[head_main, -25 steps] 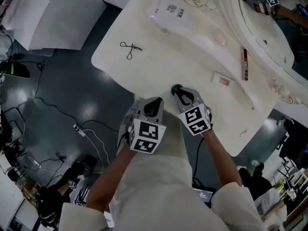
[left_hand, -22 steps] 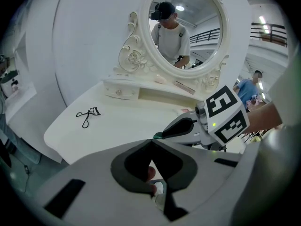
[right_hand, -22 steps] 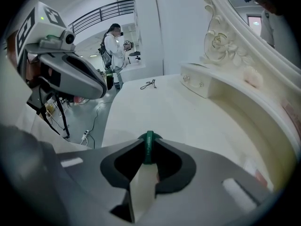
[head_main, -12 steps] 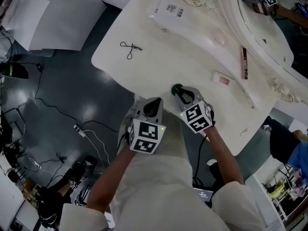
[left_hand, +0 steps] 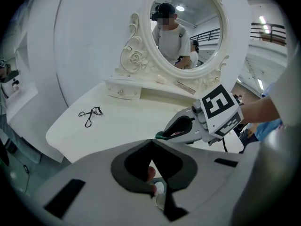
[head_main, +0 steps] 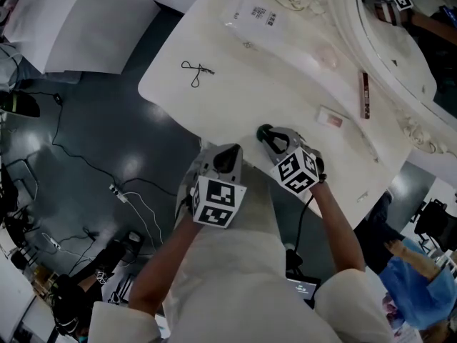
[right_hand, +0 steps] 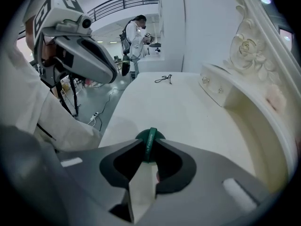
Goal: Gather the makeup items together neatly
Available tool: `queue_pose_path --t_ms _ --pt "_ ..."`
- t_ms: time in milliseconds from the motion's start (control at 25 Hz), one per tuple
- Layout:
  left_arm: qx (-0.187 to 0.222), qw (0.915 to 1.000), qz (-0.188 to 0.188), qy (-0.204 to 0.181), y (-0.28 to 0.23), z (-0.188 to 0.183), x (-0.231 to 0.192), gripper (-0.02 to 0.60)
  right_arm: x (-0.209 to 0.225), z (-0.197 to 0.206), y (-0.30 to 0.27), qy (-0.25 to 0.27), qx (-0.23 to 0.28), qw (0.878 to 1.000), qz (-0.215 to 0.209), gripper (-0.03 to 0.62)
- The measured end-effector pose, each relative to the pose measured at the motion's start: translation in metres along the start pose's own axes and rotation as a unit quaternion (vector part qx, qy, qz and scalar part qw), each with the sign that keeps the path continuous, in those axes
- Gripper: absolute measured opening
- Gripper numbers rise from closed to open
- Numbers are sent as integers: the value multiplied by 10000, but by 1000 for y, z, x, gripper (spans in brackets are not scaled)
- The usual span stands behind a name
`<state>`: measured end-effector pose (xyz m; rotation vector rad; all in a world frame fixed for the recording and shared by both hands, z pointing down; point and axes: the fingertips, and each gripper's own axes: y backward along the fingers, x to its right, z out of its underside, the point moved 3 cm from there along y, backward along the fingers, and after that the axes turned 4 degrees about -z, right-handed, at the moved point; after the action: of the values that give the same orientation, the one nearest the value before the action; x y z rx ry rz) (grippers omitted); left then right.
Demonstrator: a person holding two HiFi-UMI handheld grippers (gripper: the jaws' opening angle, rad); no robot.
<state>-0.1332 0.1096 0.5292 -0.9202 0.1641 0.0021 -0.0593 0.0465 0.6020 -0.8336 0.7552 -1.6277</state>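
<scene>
At the near edge of the surface [head_main: 235, 102], your right gripper [right_hand: 149, 150] was clamped on a small green item [right_hand: 150, 136], your left gripper [left_hand: 151, 143] with jaws together; gathering looked barely begun, so next you likely needed to carry it beside the compact [head_main: 330, 117].

Probably a lab: floor cables [head_main: 118, 191], white vanity [head_main: 271, 91].

Setting here is a white vanity table [head_main: 250, 98] with a curvy edge, and behind it a seriously ornate oval mirror frame [left_hand: 146, 36] with a carved rose [left_hand: 136, 58] on its side. A little drawer [right_hand: 214, 91] with round knobs sits under the mirror. The floor [head_main: 93, 134] is dark grey and glossy, with a white cable [head_main: 136, 199] snaking across it and big white sheets [head_main: 93, 27] lying beside the table. Further back, a person [right_hand: 136, 36] stands under a railing [right_hand: 122, 1].
</scene>
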Motion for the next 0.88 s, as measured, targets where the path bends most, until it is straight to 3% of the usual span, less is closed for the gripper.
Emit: queue_pose_path --t_ms 240,320,400,880 --pt "10 10000 -33 -5 3 0 -6 9 0 -4 3 -91 41 9999 -26 49" --pt "25 10000 -34 -21 3 -2 -6 9 0 -6 6 -164 108 9998 6 97" --pt "31 10000 -14 -41 3 -3 -5 9 0 -8 10 -229 178 9996 64 98" --pt "39 9996 194 -220 -1 -14 12 9 4 -9 42 -891 726 9905 750 95"
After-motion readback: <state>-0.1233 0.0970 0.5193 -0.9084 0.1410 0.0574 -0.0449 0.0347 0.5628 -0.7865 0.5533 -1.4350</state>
